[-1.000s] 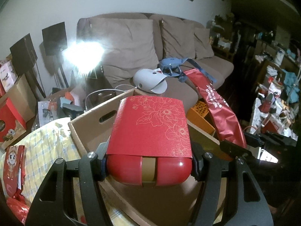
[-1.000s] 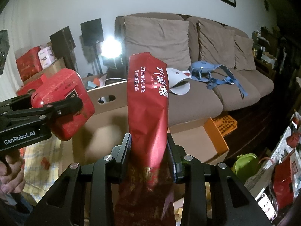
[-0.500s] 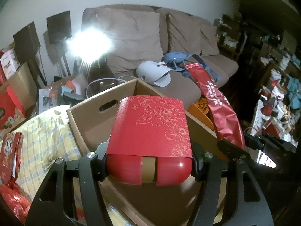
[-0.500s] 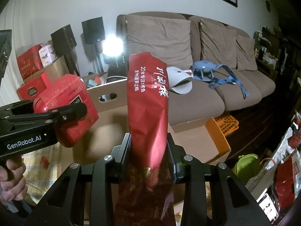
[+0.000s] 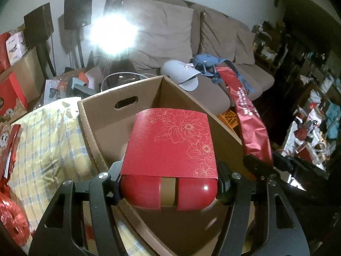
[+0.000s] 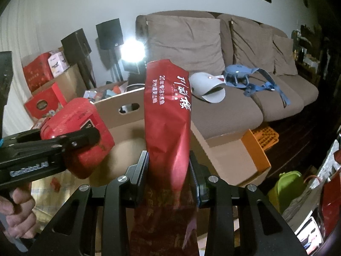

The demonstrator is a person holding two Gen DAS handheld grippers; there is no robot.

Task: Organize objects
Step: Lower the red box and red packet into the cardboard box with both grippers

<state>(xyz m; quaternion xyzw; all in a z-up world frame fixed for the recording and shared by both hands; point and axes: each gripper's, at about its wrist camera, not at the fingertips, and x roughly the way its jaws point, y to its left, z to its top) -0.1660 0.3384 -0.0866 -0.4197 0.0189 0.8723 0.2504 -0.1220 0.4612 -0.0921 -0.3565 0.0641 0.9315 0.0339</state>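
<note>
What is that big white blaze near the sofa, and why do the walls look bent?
Left wrist view: a lamp beside the sofa blows out into white glare, washing out whatever sits around it. Right wrist view: the same lamp flares smaller. In both, the fisheye lens bows the walls and darkens the corners.

The big cardboard box [image 5: 102,115] is open on top, with room inside. Its tall walls stand in the way sideways.

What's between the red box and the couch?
The far wall of the cardboard box, then a white cap on the couch. The left wrist view shows it past the red box.
</note>
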